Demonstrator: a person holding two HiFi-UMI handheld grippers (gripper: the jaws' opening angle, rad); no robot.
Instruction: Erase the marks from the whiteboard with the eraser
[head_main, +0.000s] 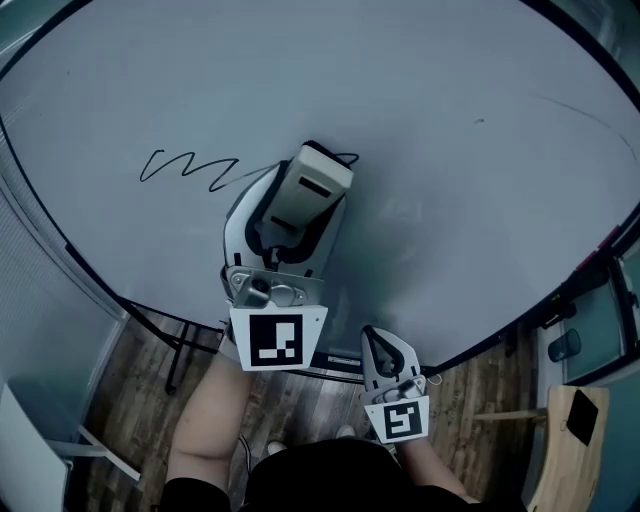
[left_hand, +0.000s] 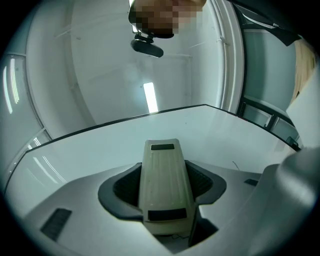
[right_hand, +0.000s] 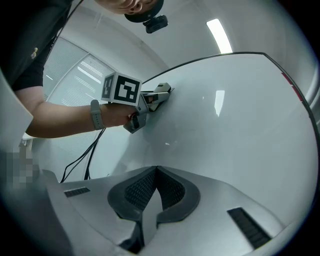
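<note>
My left gripper (left_hand: 163, 186) is pinching the cream eraser (head_main: 314, 188), pressing it to the whiteboard (head_main: 430, 150) at the right end of the black squiggle (head_main: 190, 168). The wiping seems to be underway, so next I'd be sweeping left along that line. My right gripper (right_hand: 156, 192) is idling, pressed together and empty.

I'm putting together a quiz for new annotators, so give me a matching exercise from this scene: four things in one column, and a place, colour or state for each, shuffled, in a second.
Things:
1. eraser
2. right gripper
3. squiggle
4. whiteboard

Descriptions:
a. jaws together, nothing between them
b. black, running left from the eraser
c. white, bearing the squiggle
d. clamped in the left gripper

Pairs: 1-d, 2-a, 3-b, 4-c.
</note>
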